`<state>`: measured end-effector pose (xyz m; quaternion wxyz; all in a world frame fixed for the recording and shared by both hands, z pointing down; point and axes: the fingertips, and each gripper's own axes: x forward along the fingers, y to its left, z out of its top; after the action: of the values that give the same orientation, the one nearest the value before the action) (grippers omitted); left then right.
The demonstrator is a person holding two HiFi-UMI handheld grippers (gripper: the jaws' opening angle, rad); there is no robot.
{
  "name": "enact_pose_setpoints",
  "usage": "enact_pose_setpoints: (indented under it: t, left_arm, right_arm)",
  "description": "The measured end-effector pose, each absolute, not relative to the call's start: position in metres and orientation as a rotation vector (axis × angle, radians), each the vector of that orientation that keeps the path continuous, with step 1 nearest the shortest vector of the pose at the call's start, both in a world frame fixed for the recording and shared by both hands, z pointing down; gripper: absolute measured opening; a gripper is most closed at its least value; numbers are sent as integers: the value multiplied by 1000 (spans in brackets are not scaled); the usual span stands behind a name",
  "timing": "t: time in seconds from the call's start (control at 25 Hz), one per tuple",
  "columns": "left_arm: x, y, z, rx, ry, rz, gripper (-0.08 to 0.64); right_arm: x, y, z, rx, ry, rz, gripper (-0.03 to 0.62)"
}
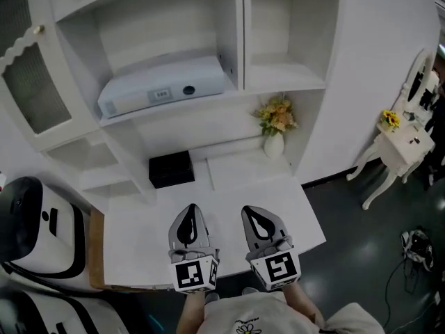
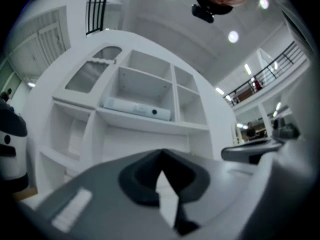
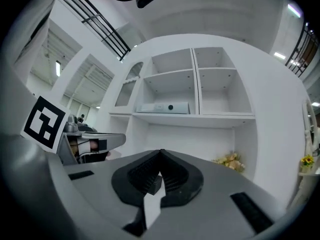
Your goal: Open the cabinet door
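1. The left tool point(image 1: 190, 209) is closed, its jaws meeting at the tips with nothing between them; it hangs over the front edge of the white surface point(image 1: 229, 186)
2. The right tool point(image 1: 252, 210) is closed and empty too, just beside the left one and also over the front edge
3. Both tools point toward the white cabinet point(image 1: 243, 33) that rises from the back of the surface
4. The cabinet door point(image 1: 31, 82), arched with a scalloped edge and a small knob point(image 1: 39, 28), sits at the cabinet's upper left, well apart from both tools; how far it is swung I cannot tell
5. A long white device point(image 1: 163, 88) lies on the middle shelf
6. A black box point(image 1: 171, 169) rests near the back left corner of the surface
7. A white vase of flowers point(image 1: 275, 127) stands at the back right corner
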<state>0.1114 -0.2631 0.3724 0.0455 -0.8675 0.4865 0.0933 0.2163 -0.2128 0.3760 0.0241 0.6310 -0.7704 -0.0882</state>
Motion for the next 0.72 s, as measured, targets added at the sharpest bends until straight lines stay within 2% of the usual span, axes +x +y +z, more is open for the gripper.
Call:
enact_pose_setpoints:
  t: [0.72]
  left_arm:
    - [49,-284,374,-2462,1746,219,8]
  right_arm:
    - [178,-257,372,1787,-2560,-306,-2]
